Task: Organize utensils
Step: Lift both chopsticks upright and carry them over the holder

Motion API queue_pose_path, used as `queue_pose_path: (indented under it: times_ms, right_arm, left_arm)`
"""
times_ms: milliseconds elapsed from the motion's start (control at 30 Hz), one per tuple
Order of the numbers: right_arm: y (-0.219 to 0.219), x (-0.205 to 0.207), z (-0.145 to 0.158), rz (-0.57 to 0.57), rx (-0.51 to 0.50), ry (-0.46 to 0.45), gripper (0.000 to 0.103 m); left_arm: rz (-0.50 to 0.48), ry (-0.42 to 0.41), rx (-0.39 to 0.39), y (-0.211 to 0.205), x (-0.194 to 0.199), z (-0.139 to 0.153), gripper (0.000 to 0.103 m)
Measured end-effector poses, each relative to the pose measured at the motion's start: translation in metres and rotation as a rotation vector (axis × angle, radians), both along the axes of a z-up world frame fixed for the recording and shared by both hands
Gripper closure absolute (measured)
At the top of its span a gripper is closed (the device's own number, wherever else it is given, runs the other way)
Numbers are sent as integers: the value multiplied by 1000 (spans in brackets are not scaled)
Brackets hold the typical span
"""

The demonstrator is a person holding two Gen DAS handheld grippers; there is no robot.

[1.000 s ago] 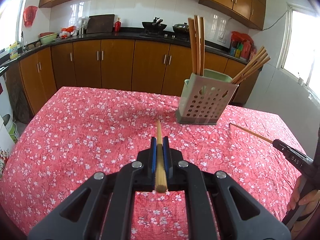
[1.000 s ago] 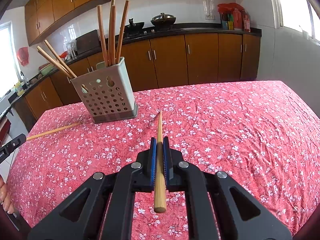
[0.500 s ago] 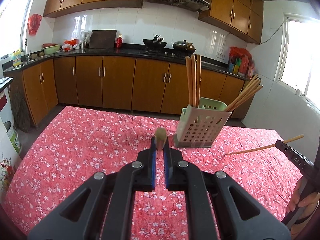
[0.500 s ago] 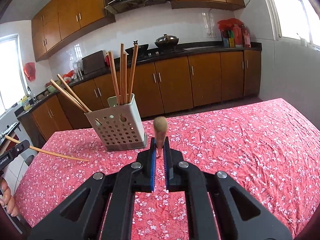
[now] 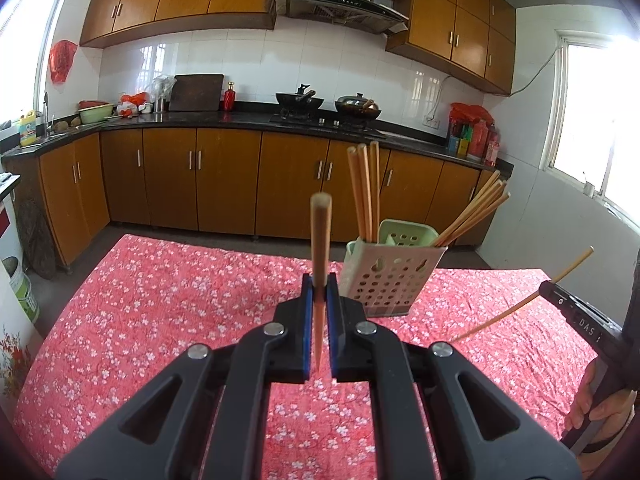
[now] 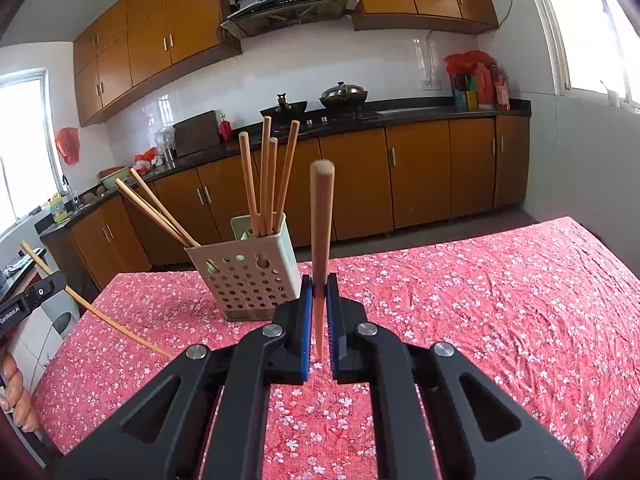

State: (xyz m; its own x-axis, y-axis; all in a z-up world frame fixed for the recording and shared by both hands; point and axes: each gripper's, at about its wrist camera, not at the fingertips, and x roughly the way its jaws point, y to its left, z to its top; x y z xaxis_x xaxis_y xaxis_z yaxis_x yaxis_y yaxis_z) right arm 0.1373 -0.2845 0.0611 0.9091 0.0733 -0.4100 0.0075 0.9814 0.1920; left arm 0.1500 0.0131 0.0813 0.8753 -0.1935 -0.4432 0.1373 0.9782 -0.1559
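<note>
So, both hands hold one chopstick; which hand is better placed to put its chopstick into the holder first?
Right, but narrowly. The left gripper and right gripper each clamp a chopstick thick end up. In the right view the holder looks bigger, right beside the fingers; in the left view, slightly farther.

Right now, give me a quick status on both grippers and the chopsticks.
Left gripper shut on chopstick. Right gripper shut on second chopstick. Holder on table, path clear.

Red floral tablecloth [image 5: 160,320], pale green holder [image 5: 394,276]
</note>
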Motion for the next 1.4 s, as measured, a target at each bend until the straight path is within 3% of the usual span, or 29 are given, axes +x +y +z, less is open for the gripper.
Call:
queue_pose_path:
  times_ms: [233,633,767,1067,1400]
  right_arm:
    - [2,5,19,28,25,-46,95]
    - [14,18,92,72,90,-267,95]
    - [17,27,106,64,88,-330,95]
    - [28,61,102,36,65,-396,95]
    - [40,88,70,37,24,-328,95]
  left_arm:
    - [-30,-58,-6,-14,5,25,96]
    - [-38,-251,-59,-50,33,98,96]
    - [-30,-279,-78,-57,48,112,96]
    - [-20,-285,-87,-62,82,104,96]
    - [-11,-265,-96,-62,114,77,96]
